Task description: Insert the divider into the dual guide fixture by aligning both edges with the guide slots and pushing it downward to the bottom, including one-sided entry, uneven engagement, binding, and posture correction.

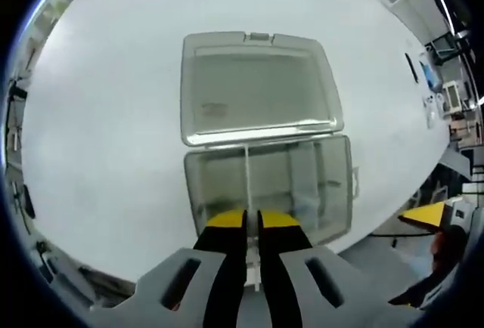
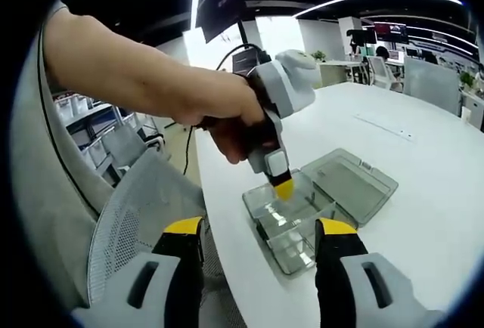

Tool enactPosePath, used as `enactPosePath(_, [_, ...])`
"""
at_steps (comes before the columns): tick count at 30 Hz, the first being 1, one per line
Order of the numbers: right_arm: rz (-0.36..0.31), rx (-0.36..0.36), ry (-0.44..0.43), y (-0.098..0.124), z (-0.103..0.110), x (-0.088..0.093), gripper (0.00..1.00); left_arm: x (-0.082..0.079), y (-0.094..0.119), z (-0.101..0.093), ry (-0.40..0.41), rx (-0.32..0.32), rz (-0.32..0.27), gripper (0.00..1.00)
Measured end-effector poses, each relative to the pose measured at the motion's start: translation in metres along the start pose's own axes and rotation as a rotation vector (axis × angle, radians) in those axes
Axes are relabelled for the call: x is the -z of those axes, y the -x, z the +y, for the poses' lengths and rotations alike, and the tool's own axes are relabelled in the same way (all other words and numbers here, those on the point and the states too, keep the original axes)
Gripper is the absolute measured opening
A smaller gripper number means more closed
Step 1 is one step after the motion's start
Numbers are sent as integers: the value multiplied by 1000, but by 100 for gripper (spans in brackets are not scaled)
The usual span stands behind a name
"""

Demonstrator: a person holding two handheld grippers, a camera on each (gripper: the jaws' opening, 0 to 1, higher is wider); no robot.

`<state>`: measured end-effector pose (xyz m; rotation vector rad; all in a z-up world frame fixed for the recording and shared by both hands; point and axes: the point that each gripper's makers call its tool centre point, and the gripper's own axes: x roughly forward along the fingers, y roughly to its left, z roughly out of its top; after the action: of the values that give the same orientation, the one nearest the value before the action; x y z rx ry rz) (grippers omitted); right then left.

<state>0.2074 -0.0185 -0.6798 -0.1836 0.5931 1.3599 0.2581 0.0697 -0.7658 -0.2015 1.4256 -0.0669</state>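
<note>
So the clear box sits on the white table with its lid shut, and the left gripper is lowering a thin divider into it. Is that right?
Not quite: the lid is open, folded flat on the white table behind the clear box, as the left gripper view shows. The rest holds: the left gripper pinches the thin divider and holds it down into the box.

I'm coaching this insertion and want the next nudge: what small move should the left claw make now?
Probably a straight, gentle push down, keeping the divider upright. The left claw is shut on its top edge, and the thin panel stands in the open clear box, seemingly not yet at the bottom. The right claw hangs open, clear of the box. Whether both edges sit in their slots is too small to tell.
</note>
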Motion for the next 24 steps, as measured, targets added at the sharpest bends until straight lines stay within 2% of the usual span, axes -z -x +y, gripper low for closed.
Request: enactPosePath(24, [0,8,-5,3,-2,2,56,-2,-6,-5,-15,-8,33,2])
